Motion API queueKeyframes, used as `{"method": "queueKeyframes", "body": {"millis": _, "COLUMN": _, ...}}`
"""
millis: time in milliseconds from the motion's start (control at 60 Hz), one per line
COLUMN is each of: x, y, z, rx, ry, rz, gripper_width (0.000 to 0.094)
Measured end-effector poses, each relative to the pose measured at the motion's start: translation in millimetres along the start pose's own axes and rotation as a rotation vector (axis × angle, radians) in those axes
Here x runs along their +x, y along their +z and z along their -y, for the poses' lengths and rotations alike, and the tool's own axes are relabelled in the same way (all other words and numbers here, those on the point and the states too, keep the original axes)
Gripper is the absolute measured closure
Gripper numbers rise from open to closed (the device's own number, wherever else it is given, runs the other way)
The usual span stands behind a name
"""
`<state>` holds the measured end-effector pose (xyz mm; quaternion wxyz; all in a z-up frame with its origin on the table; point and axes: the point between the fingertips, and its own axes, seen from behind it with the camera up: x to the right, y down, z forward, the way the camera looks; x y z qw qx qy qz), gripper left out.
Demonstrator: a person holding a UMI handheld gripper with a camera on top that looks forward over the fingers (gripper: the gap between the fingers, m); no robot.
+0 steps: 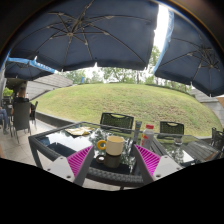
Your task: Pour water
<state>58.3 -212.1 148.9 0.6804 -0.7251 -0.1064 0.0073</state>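
Note:
A cream mug (114,145) with a yellow ring handle (100,144) stands on a dark tray (112,174) on a glass patio table (55,146). A clear glass (128,154) seems to stand just right of the mug. My gripper (113,165) is open. Its magenta-padded fingers, left (80,160) and right (148,160), are spread wide at either side of the tray. The mug stands between and just beyond the fingertips, with a gap at each side. Nothing is held.
A red-capped bottle (149,130) and other small items stand further back on the table. Chairs (117,121) (172,127) line the far side. A seated person (18,98) is at the left. Blue umbrellas (85,35) hang overhead, with a grass slope (120,98) beyond.

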Motion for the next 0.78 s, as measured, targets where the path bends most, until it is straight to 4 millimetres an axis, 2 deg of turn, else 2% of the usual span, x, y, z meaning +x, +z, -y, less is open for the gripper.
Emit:
{"method": "queueKeyframes", "body": {"millis": 67, "x": -11.9, "y": -17.3, "z": 0.1, "rx": 0.003, "ry": -0.027, "rz": 0.035, "gripper_width": 0.0105}}
{"method": "queueKeyframes", "body": {"millis": 83, "x": -12.9, "y": -10.7, "z": -10.7, "rx": 0.009, "ry": -0.031, "rz": 0.04, "gripper_width": 0.0106}}
{"method": "queueKeyframes", "body": {"millis": 100, "x": -19.4, "y": -20.8, "z": -5.5, "rx": 0.008, "ry": -0.038, "rz": 0.042, "gripper_width": 0.0105}}
{"method": "queueKeyframes", "body": {"millis": 133, "x": -22.6, "y": -26.3, "z": -2.4, "rx": 0.019, "ry": -0.051, "rz": 0.046, "gripper_width": 0.0107}}
{"method": "queueKeyframes", "body": {"millis": 233, "x": -30.1, "y": -26.9, "z": -9.5, "rx": 0.01, "ry": -0.032, "rz": 0.066, "gripper_width": 0.011}}
{"method": "queueKeyframes", "body": {"millis": 367, "x": -16.2, "y": -27.2, "z": -21.3, "rx": -0.004, "ry": -0.025, "rz": 0.031, "gripper_width": 0.0112}}
{"method": "queueKeyframes", "body": {"millis": 417, "x": -4.1, "y": -22.3, "z": -27.2, "rx": -0.003, "ry": -0.017, "rz": 0.011, "gripper_width": 0.0113}}
{"method": "queueKeyframes", "body": {"millis": 500, "x": 8.5, "y": -20.4, "z": -25.6, "rx": 0.009, "ry": -0.018, "rz": -0.031, "gripper_width": 0.0115}}
{"method": "queueKeyframes", "body": {"millis": 600, "x": 8.1, "y": -18.8, "z": -25.5, "rx": 0.01, "ry": 0.008, "rz": -0.026, "gripper_width": 0.0116}}
{"method": "queueKeyframes", "body": {"millis": 733, "x": 22.1, "y": -19.4, "z": -26.2, "rx": 0.023, "ry": -0.022, "rz": -0.074, "gripper_width": 0.0116}}
{"method": "queueKeyframes", "body": {"millis": 783, "x": 21.1, "y": -19.9, "z": -27.6, "rx": 0.011, "ry": -0.024, "rz": -0.074, "gripper_width": 0.012}}
